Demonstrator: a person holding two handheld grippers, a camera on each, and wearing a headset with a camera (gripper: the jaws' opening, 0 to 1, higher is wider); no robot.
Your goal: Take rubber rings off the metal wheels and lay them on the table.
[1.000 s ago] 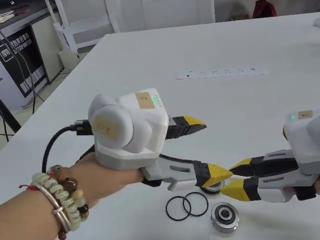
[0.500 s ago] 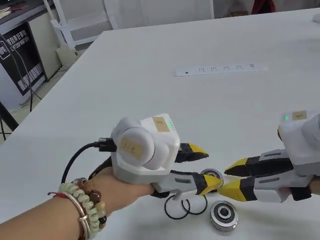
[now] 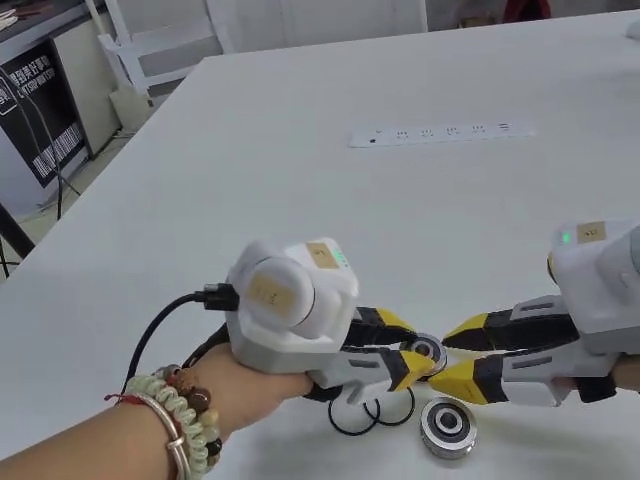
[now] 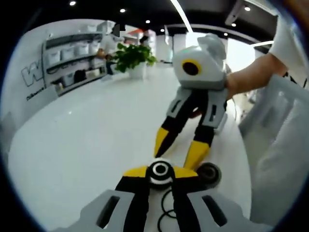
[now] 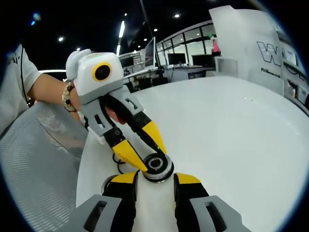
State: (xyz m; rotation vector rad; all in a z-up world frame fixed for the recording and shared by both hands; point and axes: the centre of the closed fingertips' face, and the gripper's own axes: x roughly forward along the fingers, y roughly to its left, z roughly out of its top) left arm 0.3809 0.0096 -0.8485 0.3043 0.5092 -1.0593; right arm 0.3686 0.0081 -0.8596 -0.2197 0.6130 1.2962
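**A:** Head view first. Which step is this?

**B:** The left gripper (image 3: 418,348) is clamped on a wheel (image 3: 430,350) over the table (image 3: 300,200). The right gripper (image 3: 447,356) faces it with its jaws apart and its tips just beside the wheel. Two rings (image 3: 370,410) lie overlapping on the table, with a second wheel (image 3: 447,426) near them. I'd say this wheel is about to be stripped.

**A:** Left gripper view?

**B:** Its own jaws are closed on the wheel (image 4: 160,172). The right gripper (image 4: 178,151) points at it, spread. The second wheel (image 4: 208,172) sits just beside it, and the rings (image 4: 166,212) lie below.

**A:** Right gripper view?

**B:** Its own jaws stand wide, with the wheel (image 5: 157,167) just ahead of the tips. The left gripper (image 5: 151,159) pinches it. A dark band circles the rim. It may be the ring, but I can't be sure.

**A:** And the next move?

**B:** One tip probably has to catch that band where the rim is bare and peel it off without dragging the wheel loose.

**A:** What's in the way?

**B:** The left jaws cover part of the rim. The power strip (image 3: 440,133) is well apart.
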